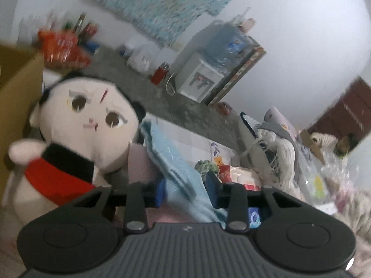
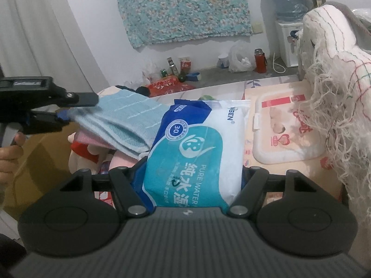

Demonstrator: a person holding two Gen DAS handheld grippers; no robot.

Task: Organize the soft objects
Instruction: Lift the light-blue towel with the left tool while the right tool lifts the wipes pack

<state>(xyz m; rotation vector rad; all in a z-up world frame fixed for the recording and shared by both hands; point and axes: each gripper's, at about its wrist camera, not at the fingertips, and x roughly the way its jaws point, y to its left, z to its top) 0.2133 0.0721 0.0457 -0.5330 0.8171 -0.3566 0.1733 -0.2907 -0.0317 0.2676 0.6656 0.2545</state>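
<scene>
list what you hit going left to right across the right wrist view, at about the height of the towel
left gripper clamping a folded light blue towel → blue and white wet wipes pack between the right gripper's fingers → pink wipes pack with a white flip lid → white fringed cloth

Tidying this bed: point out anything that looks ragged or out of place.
The white cloth at the right has long frayed threads hanging in tangles over the pink wipes pack. The plush doll lies tilted against the cardboard box.

Water dispenser [image 1: 199, 78] by the wall — red flask [image 2: 259, 60] on the floor.
</scene>
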